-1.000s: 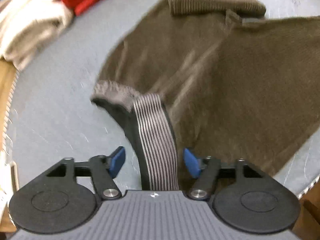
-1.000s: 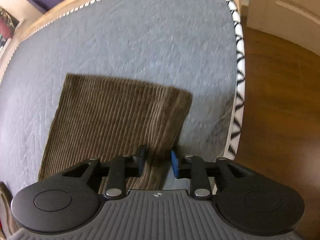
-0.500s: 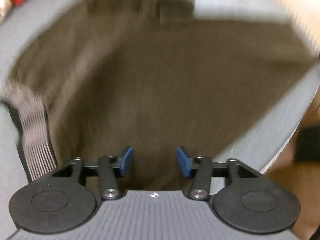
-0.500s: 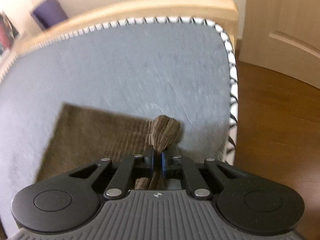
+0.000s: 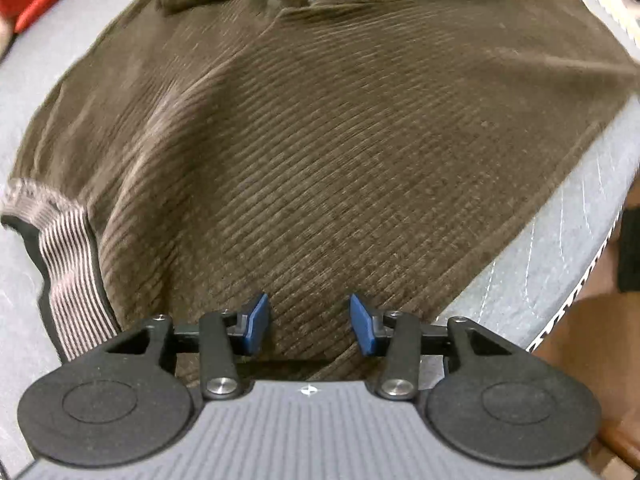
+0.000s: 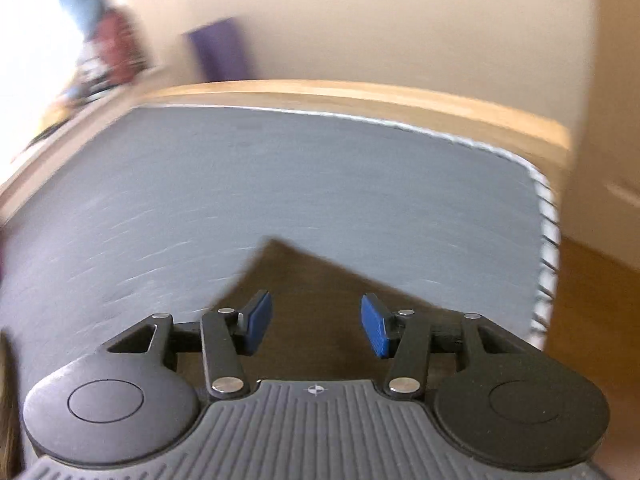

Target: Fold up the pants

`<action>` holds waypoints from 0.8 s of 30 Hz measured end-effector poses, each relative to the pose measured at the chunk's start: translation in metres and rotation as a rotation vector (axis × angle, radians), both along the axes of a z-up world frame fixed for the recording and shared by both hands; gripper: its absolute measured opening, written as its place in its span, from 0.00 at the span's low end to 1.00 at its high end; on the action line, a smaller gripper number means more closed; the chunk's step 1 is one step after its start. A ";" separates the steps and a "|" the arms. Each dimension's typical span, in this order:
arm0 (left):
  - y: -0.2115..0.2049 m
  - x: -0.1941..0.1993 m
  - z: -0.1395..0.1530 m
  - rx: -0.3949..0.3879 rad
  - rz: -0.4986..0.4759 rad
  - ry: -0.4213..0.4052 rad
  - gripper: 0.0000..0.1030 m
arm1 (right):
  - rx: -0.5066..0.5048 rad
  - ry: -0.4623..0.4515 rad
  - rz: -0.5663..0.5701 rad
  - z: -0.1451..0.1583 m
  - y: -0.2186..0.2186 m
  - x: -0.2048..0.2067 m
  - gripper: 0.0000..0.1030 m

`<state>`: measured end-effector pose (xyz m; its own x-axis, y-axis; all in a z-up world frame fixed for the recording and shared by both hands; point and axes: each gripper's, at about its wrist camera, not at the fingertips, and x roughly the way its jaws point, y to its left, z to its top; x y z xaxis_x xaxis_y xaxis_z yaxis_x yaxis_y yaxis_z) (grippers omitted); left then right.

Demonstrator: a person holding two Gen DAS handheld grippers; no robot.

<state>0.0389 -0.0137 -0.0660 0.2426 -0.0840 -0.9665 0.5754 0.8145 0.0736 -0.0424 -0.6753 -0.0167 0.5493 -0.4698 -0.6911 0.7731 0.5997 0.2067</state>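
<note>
Brown corduroy pants [image 5: 340, 152] spread flat on grey mattress [image 5: 560, 248], striped waistband [image 5: 68, 264] at left edge. Left gripper [image 5: 306, 322] parked over cloth, pads apart, nothing pinched. Right gripper [image 6: 316, 326] just let go of bunched hem, jaws opening w/ nothing between; fold to be regripped.

Soft, even indoor light — fairly sharp over the pants [image 5: 340, 152], smeared at fisheye edges. Heavy motion blur rightward — blown-out glare top left.
</note>
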 end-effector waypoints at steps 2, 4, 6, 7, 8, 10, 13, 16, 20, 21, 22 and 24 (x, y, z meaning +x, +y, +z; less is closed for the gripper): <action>0.000 -0.001 0.018 -0.063 0.033 -0.033 0.49 | -0.020 -0.026 0.101 0.010 0.023 0.016 0.51; 0.001 0.005 0.041 -0.120 0.066 -0.095 0.50 | -0.033 -0.051 0.180 0.021 0.044 0.026 0.51; 0.001 0.012 0.062 -0.158 0.099 -0.162 0.50 | -0.051 -0.080 0.264 0.032 0.068 0.037 0.51; 0.002 0.016 0.073 -0.184 0.124 -0.195 0.50 | -0.062 -0.095 0.314 0.037 0.083 0.043 0.51; 0.003 0.020 0.084 -0.209 0.153 -0.226 0.50 | -0.071 -0.102 0.356 0.041 0.094 0.049 0.51; 0.005 0.028 0.102 -0.251 0.216 -0.282 0.49 | -0.099 -0.114 0.449 0.046 0.121 0.063 0.51; 0.012 0.045 0.113 -0.309 0.296 -0.371 0.49 | -0.117 -0.130 0.546 0.055 0.155 0.084 0.50; 0.016 0.068 0.113 -0.296 0.419 -0.357 0.35 | -0.100 -0.155 0.601 0.065 0.183 0.106 0.50; 0.006 0.088 0.119 -0.312 0.444 -0.391 0.30 | -0.047 -0.193 0.636 0.074 0.219 0.134 0.50; 0.004 0.091 0.120 -0.314 0.446 -0.394 0.29 | -0.035 -0.204 0.643 0.075 0.229 0.140 0.50; 0.001 0.093 0.121 -0.335 0.450 -0.392 0.29 | -0.025 -0.215 0.648 0.074 0.235 0.149 0.50; -0.004 0.096 0.122 -0.358 0.454 -0.395 0.29 | -0.010 -0.234 0.644 0.070 0.244 0.165 0.50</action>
